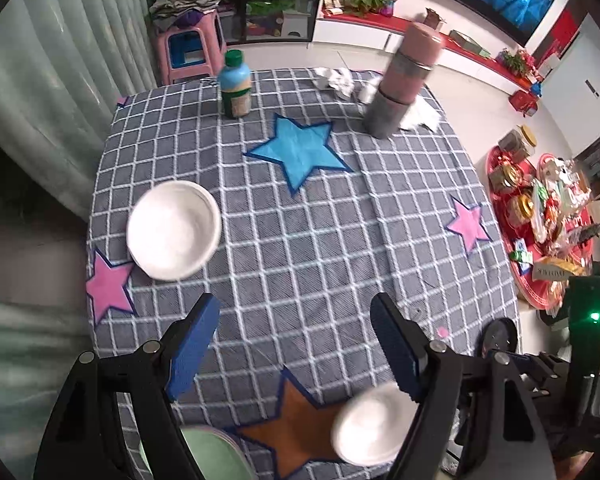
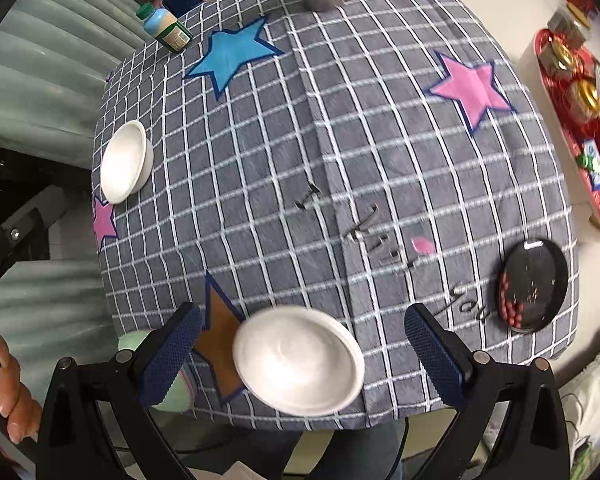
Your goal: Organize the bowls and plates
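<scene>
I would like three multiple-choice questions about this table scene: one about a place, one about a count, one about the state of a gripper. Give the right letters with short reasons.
1. Where does the near white bowl sit?
A. beside the brown star
B. on the blue star
C. inside the black dish

2. How many white bowls are on the table?
A. one
B. two
C. four

3. The right gripper is:
A. shut on a bowl
B. open
C. shut, empty

Key: 1 A, it lies by the brown star at the near edge. 2 B, the near one and the far white bowl. 3 B, its fingers stand wide apart.

Checked tablecloth: two white bowls, bottle, black dish.
</scene>
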The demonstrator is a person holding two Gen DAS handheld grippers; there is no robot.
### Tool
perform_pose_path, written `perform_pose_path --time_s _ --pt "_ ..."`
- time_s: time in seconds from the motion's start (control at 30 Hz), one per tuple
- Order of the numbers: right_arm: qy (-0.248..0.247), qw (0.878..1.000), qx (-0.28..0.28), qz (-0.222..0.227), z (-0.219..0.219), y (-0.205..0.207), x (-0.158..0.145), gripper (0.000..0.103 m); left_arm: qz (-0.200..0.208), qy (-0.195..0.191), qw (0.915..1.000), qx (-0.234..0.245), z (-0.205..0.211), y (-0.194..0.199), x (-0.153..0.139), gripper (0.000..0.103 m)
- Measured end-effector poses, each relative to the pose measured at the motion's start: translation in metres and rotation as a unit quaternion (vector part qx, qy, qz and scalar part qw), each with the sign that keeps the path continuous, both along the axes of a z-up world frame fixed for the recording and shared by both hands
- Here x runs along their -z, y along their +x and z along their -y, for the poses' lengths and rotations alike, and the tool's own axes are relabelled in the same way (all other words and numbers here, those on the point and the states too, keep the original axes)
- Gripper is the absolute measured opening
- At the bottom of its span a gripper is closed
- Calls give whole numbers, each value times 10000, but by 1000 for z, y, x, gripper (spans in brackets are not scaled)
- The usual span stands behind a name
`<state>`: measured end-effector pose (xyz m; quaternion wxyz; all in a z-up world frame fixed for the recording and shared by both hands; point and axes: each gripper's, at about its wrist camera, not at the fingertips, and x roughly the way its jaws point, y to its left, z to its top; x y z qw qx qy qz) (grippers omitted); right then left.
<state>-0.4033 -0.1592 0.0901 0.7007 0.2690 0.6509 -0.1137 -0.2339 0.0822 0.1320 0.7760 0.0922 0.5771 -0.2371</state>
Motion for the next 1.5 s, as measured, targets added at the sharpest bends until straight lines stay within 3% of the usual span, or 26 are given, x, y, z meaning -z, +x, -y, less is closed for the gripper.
perform_pose_path --time_s 0.43,0.67,0.83,1.07,1.27,1.33,1.4,1.43,1.5 --pt "-284 9976 -527 -351 -47 92 9 102 -78 535 9966 -629 -73 81 54 81" --pt "-195 9946 -845 -570 -76 140 38 102 -420 847 9894 -1102 -114 110 100 81" --pt "-238 9923 -1022 -662 -95 170 63 102 -420 1077 9872 -1096 -119 127 123 81" --pt "-520 9936 -947 -344 -100 219 83 102 -254 1220 9848 -1211 -118 169 145 81" --pt "-458 9944 -931 -207 -104 253 107 101 -476 1328 9833 -1147 -115 191 177 81" --pt "-445 9938 -996 -189 -109 258 114 91 -567 1298 9841 -1072 -114 192 185 81" --pt "-416 9933 -1043 -252 -114 261 122 70 -603 1298 9850 -967 -111 193 189 81" --pt "-353 9937 -1030 -276 -115 261 126 68 -606 1298 9853 -934 -109 193 191 79" --pt "-215 9945 -991 -256 -119 260 132 53 -648 1191 9868 -883 -106 192 191 71"
